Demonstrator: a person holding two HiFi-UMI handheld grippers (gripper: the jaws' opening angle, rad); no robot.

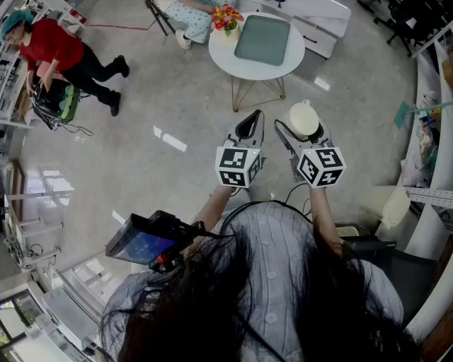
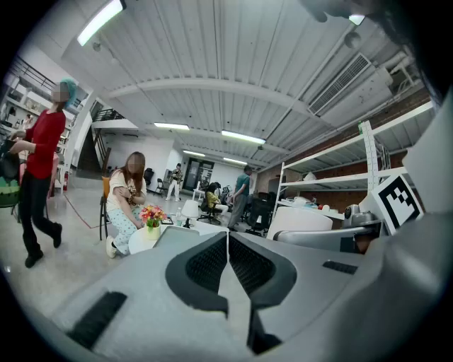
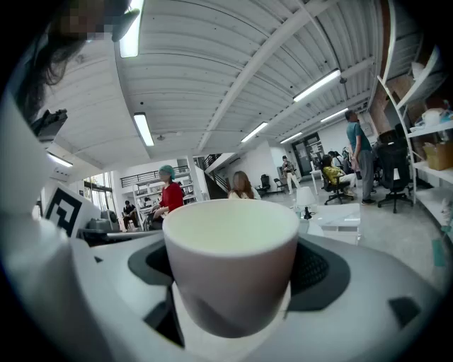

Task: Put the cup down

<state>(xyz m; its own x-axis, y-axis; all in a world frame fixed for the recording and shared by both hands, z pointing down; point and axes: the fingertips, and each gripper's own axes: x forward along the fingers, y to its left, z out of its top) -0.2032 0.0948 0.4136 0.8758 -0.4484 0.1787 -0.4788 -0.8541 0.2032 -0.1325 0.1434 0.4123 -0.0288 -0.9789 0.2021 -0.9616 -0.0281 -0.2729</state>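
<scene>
The cup [image 1: 303, 117] is clamped between the wide-set jaws of the right gripper [image 1: 304, 133]. It is held upright with its mouth up, in the air above the pale floor, and nothing supports it from below. In the right gripper view the pads are seen pressed against both sides of its wall. Whether anything is inside cannot be told.

The step in hand is judged to be the carry: the cup has not yet been set down on anything. The nearest likely surface is the round white table [image 1: 221, 55], which stands farther off, straight ahead of the two grippers. A grey-green tray [image 1: 263, 39] lies on its top and a small pot of flowers [image 1: 226, 15] stands at its far left edge.

The next move would call for the right gripper to be brought forward over the tabletop or tray. The cup should be lowered, kept upright, until its base rests there. Only then should the jaws be parted and drawn back, so that the cup is not tipped.

Both arms are stretched out in front of the body and the grippers are held side by side, close to level and dipped slightly toward the table. The left gripper [image 1: 249, 124] is carried just left of the right one, its jaws closed together with nothing between them.
</scene>
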